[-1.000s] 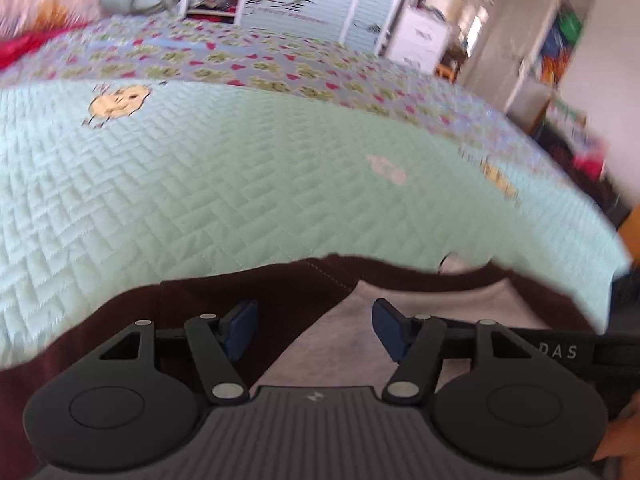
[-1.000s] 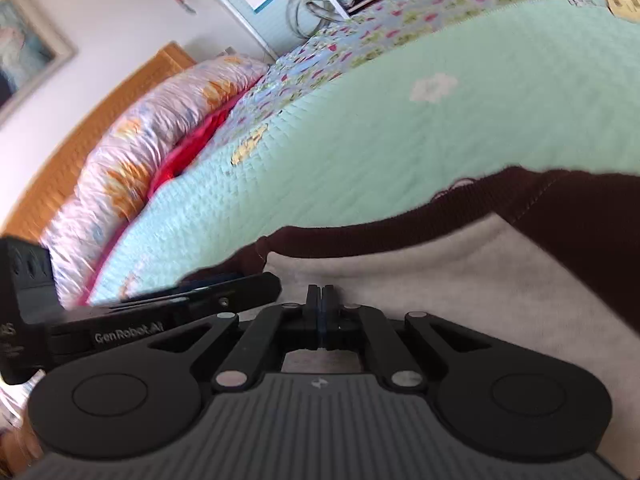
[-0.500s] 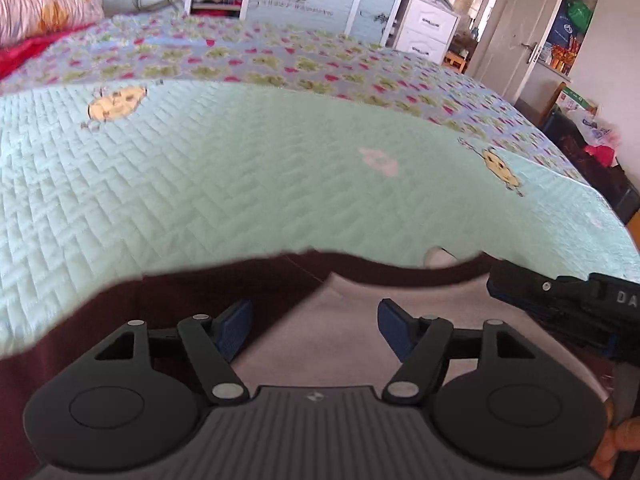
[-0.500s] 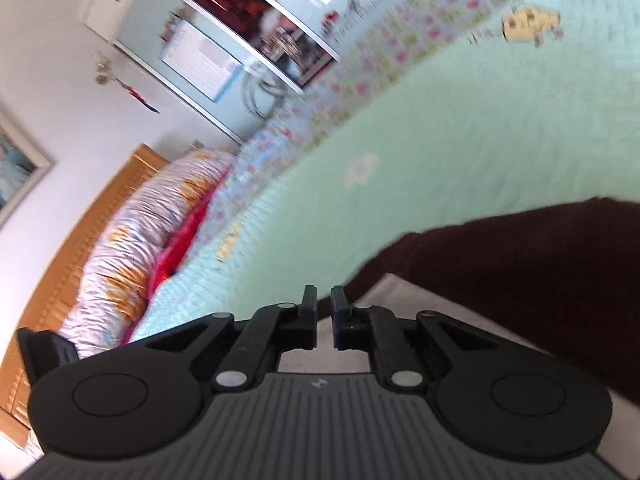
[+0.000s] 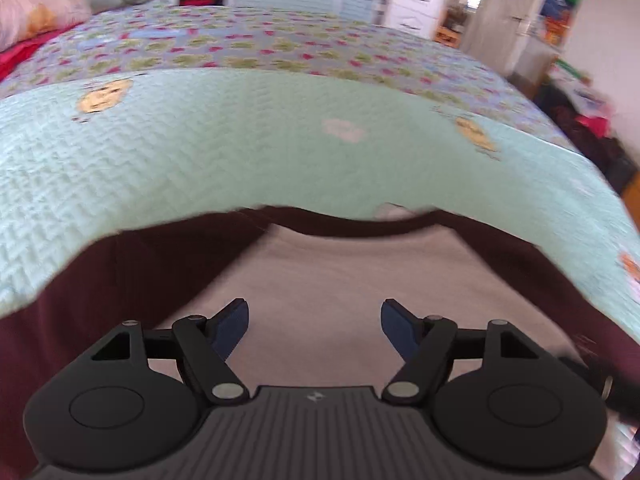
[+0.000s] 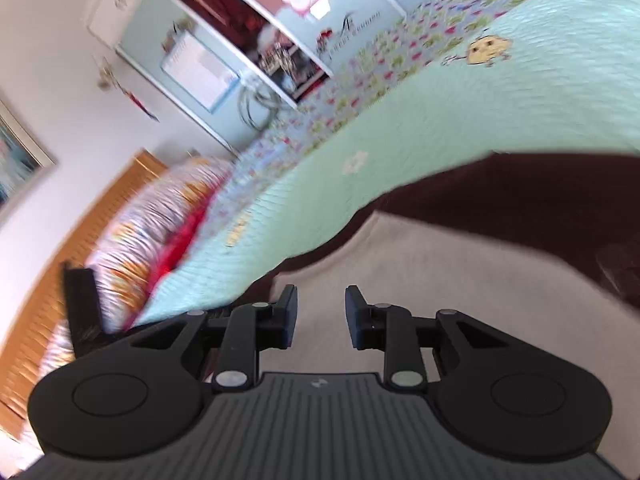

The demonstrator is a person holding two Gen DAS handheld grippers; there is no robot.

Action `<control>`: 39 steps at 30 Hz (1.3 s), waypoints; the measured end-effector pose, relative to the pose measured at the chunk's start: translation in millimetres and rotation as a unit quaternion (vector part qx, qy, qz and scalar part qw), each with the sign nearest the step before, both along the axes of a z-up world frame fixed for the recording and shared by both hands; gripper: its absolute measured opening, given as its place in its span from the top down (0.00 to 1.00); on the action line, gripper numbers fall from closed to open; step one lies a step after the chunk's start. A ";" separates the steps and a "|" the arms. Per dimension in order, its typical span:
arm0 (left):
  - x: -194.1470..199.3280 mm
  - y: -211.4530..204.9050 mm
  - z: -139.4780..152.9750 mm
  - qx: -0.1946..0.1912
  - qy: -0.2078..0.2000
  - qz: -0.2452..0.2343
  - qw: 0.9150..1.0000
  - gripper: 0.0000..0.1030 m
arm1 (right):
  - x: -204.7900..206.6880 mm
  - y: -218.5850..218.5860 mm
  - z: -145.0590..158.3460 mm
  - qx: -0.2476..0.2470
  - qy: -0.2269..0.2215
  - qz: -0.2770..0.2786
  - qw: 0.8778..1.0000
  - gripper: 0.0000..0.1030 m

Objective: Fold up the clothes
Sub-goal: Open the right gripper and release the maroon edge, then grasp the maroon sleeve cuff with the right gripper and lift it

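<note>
Both claws are backing off and spreading: left gripper (image 5: 314, 326) gaping wide, empty; right gripper (image 6: 321, 316) opening, empty too. Beneath them, the soft maroon-and-grey raglan sweatshirt (image 5: 340, 280) is lying flat on the mint quilted bedspread (image 5: 200, 152); light and limp, probably best pinched at the hems.

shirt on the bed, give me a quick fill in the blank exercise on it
1. The shirt has a grey body and dark ____ sleeves.
2. It lies on a mint ____.
3. Between the left gripper pads there is ____.
4. A floral ____ lies by the headboard.

Missing: maroon; quilt; nothing; pillow
</note>
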State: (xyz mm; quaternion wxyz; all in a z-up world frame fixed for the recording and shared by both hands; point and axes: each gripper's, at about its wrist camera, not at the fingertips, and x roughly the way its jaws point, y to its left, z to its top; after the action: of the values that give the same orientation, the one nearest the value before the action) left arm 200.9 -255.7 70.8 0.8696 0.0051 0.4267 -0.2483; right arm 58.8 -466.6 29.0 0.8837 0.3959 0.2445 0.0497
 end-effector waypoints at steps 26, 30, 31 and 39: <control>-116.6 -127.8 -30.5 0.016 0.023 -0.117 0.993 0.15 | -385.4 -246.9 -47.9 0.116 -0.004 -0.512 0.851 0.23; -124.6 -139.8 -33.8 0.051 0.004 -0.135 0.990 0.07 | -360.6 -274.2 -42.3 0.108 0.025 -0.443 0.890 0.91; -126.7 -141.7 -35.1 0.059 -0.002 -0.144 0.988 0.05 | -364.7 -280.2 -41.2 0.106 0.037 -0.439 0.891 0.92; -130.5 -140.2 -40.3 0.074 -0.021 -0.168 0.983 0.00 | -360.0 -308.1 -16.2 -0.030 0.075 -0.370 0.925 0.92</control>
State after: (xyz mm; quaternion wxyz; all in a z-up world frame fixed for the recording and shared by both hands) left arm 70.4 -395.9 30.5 0.8217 0.1459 0.4186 -0.3582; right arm -301.2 -774.7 12.8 0.8298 0.4340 0.1475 -0.3182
